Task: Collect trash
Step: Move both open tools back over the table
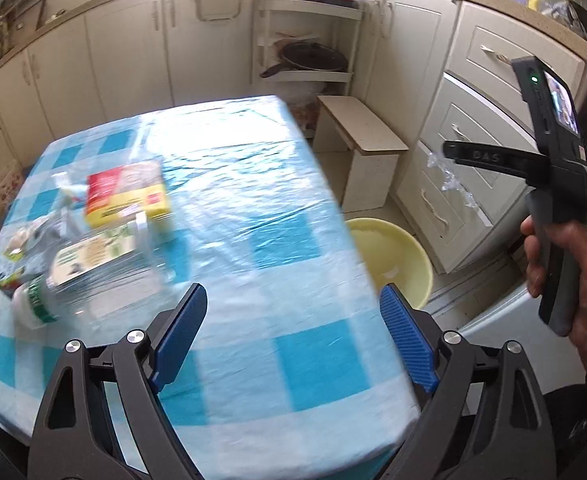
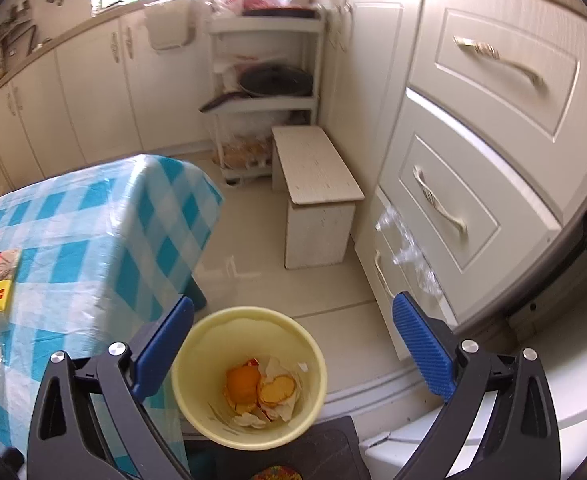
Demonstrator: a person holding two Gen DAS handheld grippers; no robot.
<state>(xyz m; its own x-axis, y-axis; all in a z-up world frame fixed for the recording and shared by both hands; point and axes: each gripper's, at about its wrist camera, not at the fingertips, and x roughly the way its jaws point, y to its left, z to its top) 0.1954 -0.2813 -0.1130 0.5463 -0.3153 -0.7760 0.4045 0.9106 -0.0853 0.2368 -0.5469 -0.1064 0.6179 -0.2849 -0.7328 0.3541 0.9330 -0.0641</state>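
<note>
Left gripper [image 1: 293, 332]: blue pads spread wide with nothing between them, hanging over the near part of the table.
Right gripper [image 2: 293, 344]: fingers spread apart and empty, directly above the bin; the left wrist view shows the person's right hand [image 1: 573, 280] holding its handle off the table's right edge.
Bin [image 2: 249, 376]: pale yellow, round, standing on the floor just beside the table's near right corner; inside lie orange peel [image 2: 243, 384], a yellowish slice and crumpled paper scraps.
Table [image 1: 293, 360]: covered by a blue-and-white checked cloth under clear plastic.
Plastic bottle [image 1: 89, 272]: clear, lying on its side near the left edge, white cap towards the near side, green-and-cream label; blurred.
Red and yellow carton [image 1: 127, 196]: lying flat just beyond the bottle, towards the left edge.
Small wrappers [image 1: 13, 248]: at the left edge beside the bottle; too blurred to identify.
Stool [image 2: 317, 184]: low, cream, on the floor past the bin, against the drawers.
Shelf rack [image 2: 265, 80]: in the far corner, holding a dark pan.
</note>
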